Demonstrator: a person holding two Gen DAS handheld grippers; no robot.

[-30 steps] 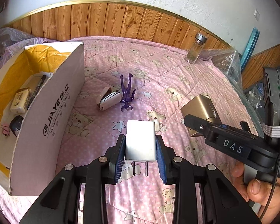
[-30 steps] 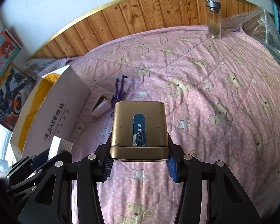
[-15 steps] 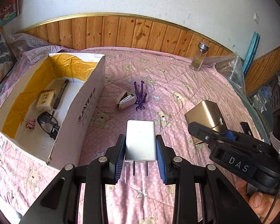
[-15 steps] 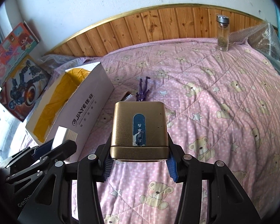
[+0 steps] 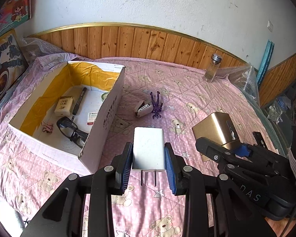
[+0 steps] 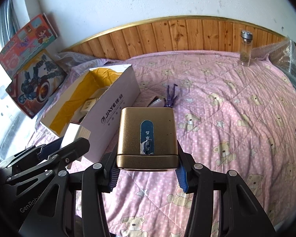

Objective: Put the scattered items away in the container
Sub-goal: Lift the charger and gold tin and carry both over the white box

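Two handheld grippers hang above a pink bear-print bedspread, each carrying an item. The left gripper pinches a white charger by its flat sides between blue pads, with the two metal prongs pointing back toward the camera. The right gripper is clamped on a gold tin with a worn blue label on its upper face; the pads press against its lower side walls. Both loads are held in the air, clear of the bedding. To the left lies an open cardboard box holding a black marker, a small tan packet and black glasses. Just beside the box's long wall, out on the bedspread, rest a small white stapler and a purple figure, touching each other. A glass jar stands upright near the wooden wall panel.
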